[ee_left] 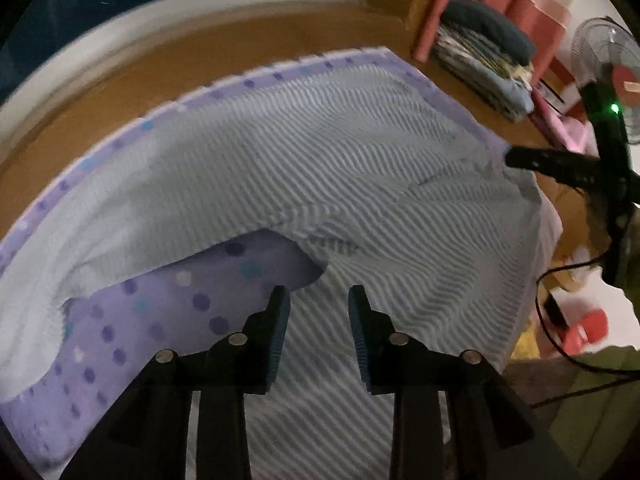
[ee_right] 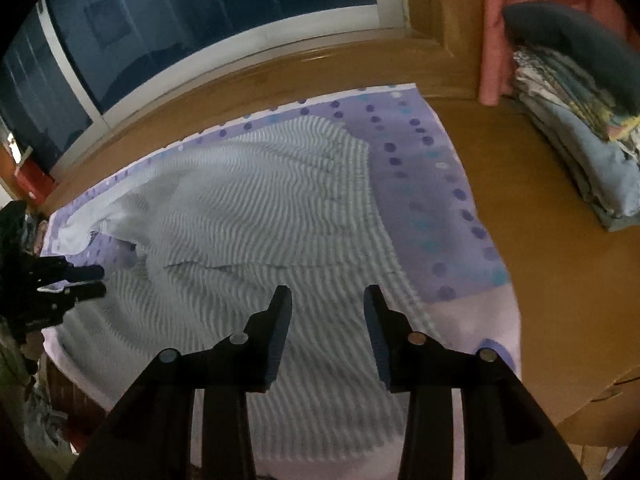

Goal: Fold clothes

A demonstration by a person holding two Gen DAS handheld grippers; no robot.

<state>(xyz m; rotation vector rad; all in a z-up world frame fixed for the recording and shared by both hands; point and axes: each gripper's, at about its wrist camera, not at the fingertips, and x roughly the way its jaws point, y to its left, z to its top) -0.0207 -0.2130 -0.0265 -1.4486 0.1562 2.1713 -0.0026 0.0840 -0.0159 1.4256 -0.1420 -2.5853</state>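
Both grippers hang over the striped garment (ee_left: 360, 168) with their jaws partly apart and nothing between the pads. Under the left gripper (ee_left: 319, 300) the cloth lies spread on a purple dotted sheet (ee_left: 168, 304); a sleeve goes away to its left and its end is cut off by the picture edge. Ahead and to the right of it, the right gripper (ee_left: 510, 157) reaches the far corner of the garment; whether it touches the cloth is hard to tell, because the view is blurred. Beyond the right gripper (ee_right: 327, 300), to its right, a pile of folded clothes (ee_right: 580, 152) stands on the wooden surface (ee_right: 520, 240), partly cut off.
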